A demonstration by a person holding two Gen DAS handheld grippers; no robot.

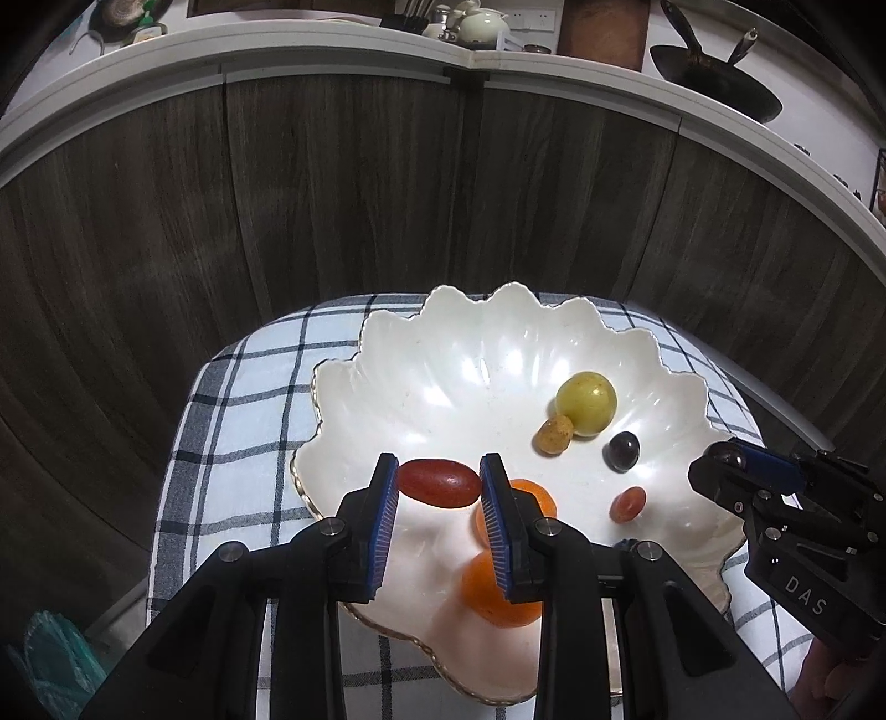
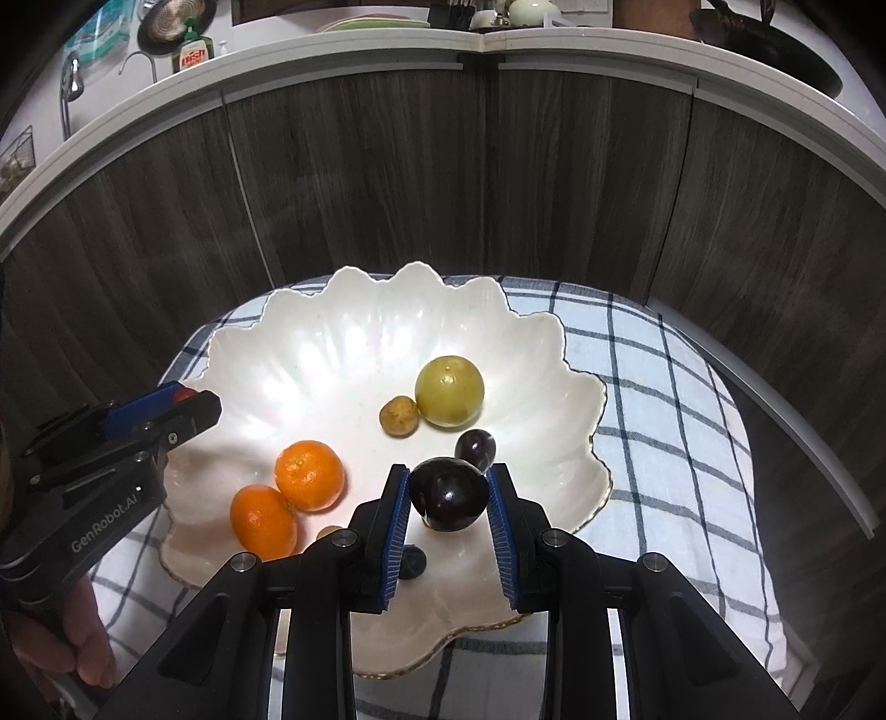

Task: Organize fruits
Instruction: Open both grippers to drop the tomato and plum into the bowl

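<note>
A white scalloped bowl (image 1: 470, 354) (image 2: 332, 354) sits on a checked cloth. My left gripper (image 1: 439, 481) is shut on an oblong red fruit (image 1: 439, 483) above the bowl's near left part. My right gripper (image 2: 447, 495) is shut on a dark plum (image 2: 448, 494) above the bowl's near right part. In the bowl lie two oranges (image 2: 309, 475) (image 2: 263, 520), a yellow-green round fruit (image 2: 449, 391), a small tan fruit (image 2: 398, 416), a dark grape (image 2: 475, 446), a small dark berry (image 2: 412, 562) and a small red fruit (image 1: 628, 504).
The checked cloth (image 2: 653, 421) covers a small round table. Dark wood cabinet fronts (image 1: 354, 183) stand close behind it under a white counter edge. The counter carries a wok (image 1: 714, 83), teapots and a soap bottle (image 2: 191, 52).
</note>
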